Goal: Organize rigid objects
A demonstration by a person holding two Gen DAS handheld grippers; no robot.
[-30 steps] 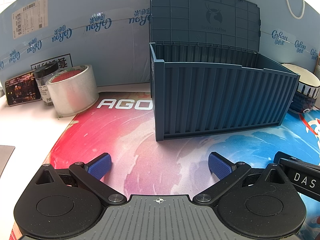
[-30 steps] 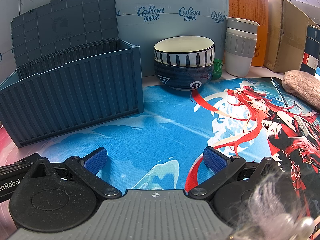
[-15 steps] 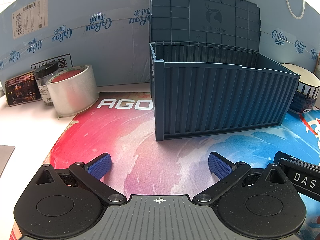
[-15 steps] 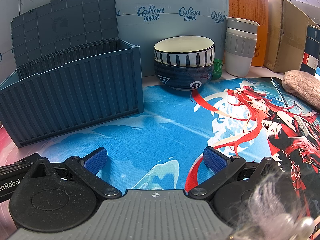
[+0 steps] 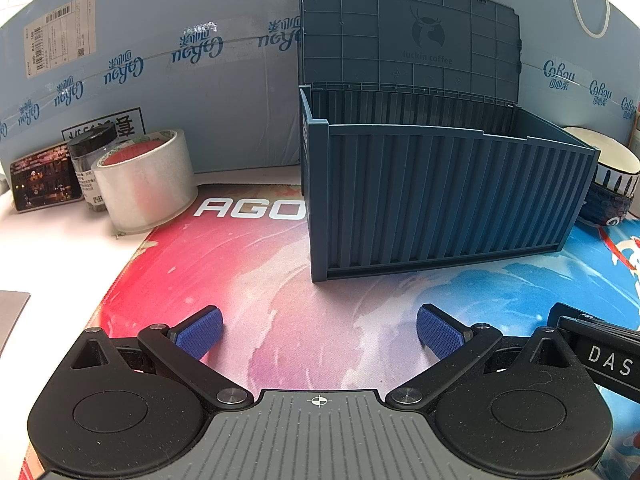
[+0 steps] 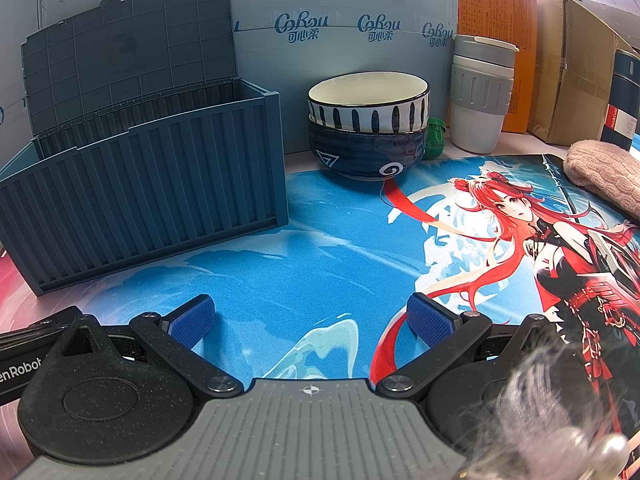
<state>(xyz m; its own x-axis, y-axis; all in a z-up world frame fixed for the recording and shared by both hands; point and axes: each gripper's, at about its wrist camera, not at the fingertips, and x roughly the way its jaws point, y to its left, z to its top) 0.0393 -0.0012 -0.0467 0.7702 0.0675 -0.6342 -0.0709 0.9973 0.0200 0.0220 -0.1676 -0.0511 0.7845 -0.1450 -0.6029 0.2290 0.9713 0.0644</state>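
Printed mat [image 5: 280, 272] carries the lidded bin [image 5: 440, 200], interior hidden; both grippers' jaws wide, empty.

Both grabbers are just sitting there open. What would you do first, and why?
Probably reach the left gripper toward the tape roll. Both the left and the right gripper are open and hold nothing, the blue container stands with its lid up, and the roll lies nearest the left side.

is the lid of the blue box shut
No, the lid stands upright behind the box, leaving its top open.
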